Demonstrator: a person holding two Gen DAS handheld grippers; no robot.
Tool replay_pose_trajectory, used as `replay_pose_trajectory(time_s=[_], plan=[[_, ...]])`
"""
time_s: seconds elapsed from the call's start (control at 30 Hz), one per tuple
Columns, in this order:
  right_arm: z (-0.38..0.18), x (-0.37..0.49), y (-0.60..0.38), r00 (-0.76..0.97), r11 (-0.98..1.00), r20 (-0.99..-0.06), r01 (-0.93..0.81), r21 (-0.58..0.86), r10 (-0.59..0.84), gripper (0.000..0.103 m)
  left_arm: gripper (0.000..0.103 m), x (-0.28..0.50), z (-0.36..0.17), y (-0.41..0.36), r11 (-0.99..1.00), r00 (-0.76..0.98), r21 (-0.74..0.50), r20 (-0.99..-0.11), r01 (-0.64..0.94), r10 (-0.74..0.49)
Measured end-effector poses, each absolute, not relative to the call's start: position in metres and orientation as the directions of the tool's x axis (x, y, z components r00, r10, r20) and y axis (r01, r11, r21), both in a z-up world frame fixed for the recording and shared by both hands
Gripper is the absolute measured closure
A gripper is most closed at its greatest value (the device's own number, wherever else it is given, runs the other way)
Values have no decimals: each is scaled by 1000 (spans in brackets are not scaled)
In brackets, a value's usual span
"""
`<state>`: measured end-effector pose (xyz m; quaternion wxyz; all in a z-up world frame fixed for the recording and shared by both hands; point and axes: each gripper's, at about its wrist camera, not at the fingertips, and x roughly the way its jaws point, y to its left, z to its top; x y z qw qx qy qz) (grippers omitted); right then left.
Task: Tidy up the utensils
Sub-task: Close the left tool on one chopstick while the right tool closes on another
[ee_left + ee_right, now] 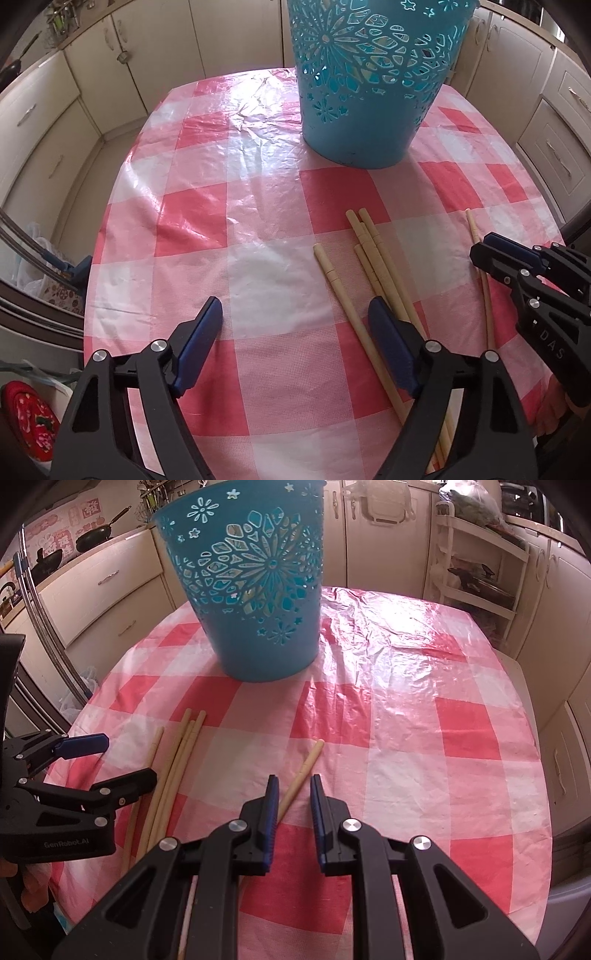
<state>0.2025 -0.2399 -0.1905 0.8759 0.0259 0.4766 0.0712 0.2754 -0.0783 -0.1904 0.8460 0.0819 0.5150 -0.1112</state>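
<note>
The chopsticks on the bench look light, stiff and slippery, best pinched mid-shaft; left gripper jaws wide and empty, right gripper jaws narrow, seemingly straddling one stick without gripping.

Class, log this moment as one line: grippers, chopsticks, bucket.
left gripper: open, empty | right gripper: narrow, empty | chopsticks: on tablecloth | blue bucket: upright

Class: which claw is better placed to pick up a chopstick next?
Probably the right claw: one pale wooden chopstick lies between its narrow-set pads. The left claw gapes wide, with the chopstick bundle under one finger.
</note>
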Motion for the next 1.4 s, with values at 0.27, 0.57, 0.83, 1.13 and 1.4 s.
replay_pose_trajectory(time_s=[0.27, 0.57, 0.83, 1.13, 1.4], plan=[[-189, 208, -250, 493, 980, -848, -129, 151, 196, 89, 84, 271, -184, -96, 887, 429, 1, -876, 462, -222], [-188, 202, -231, 458, 957, -872, -286, 40, 173, 91, 98, 270, -182, -105, 821, 446, 77, -866, 566, -226], [-189, 209, -246, 471, 978, -862, -164, 126, 190, 89, 96, 277, -185, -93, 877, 424, 3, -876, 480, -229], [-190, 214, -245, 493, 980, -849, -142, 140, 193, 92, 91, 283, -186, -96, 904, 465, 22, -862, 427, -199], [-191, 216, -247, 486, 978, -850, -133, 159, 204, 93, 96, 285, -186, -82, 931, 459, -1, -870, 366, -182]])
